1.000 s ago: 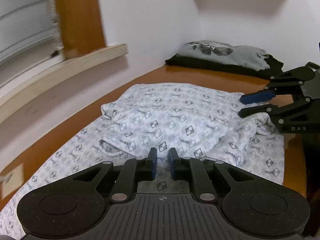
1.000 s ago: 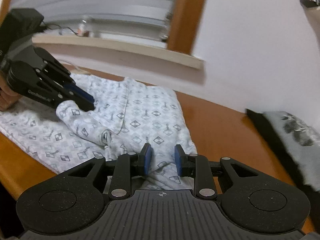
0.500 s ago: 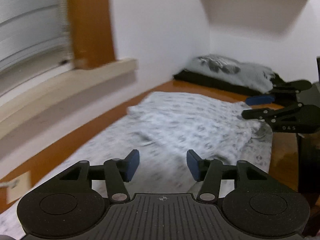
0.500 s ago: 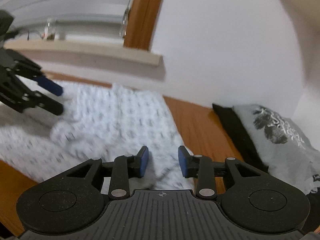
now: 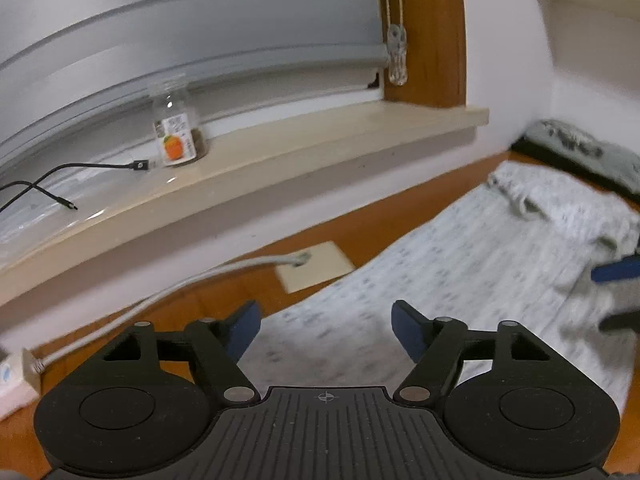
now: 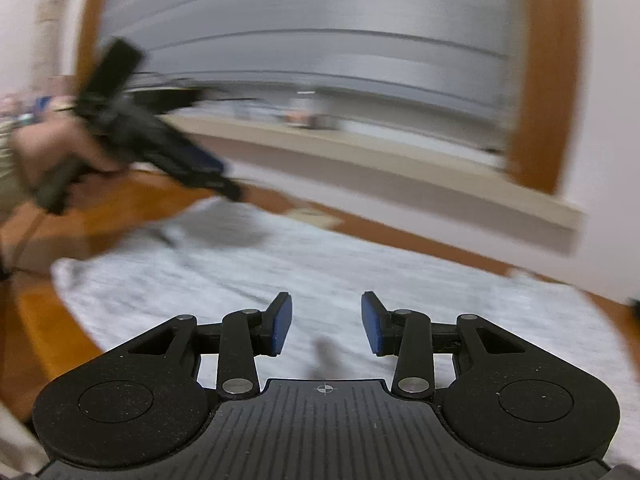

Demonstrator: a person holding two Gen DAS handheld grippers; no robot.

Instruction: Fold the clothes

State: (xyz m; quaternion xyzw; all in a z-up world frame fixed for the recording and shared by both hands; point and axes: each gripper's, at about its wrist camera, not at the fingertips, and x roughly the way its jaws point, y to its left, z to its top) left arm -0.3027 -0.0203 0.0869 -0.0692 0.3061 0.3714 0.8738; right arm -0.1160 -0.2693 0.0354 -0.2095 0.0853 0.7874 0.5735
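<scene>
Both grippers hover empty over the patterned garment (image 5: 460, 264) spread across the desk (image 5: 352, 232): left gripper (image 5: 326, 326) fingers opening wide at lower centre, right gripper (image 6: 326, 324) fingers opening, narrower.

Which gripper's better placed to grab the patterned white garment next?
Right, probably. The right gripper, jaws opening and empty, sits over the patterned white garment; the left gripper, also opening empty, is at its edge.
</scene>
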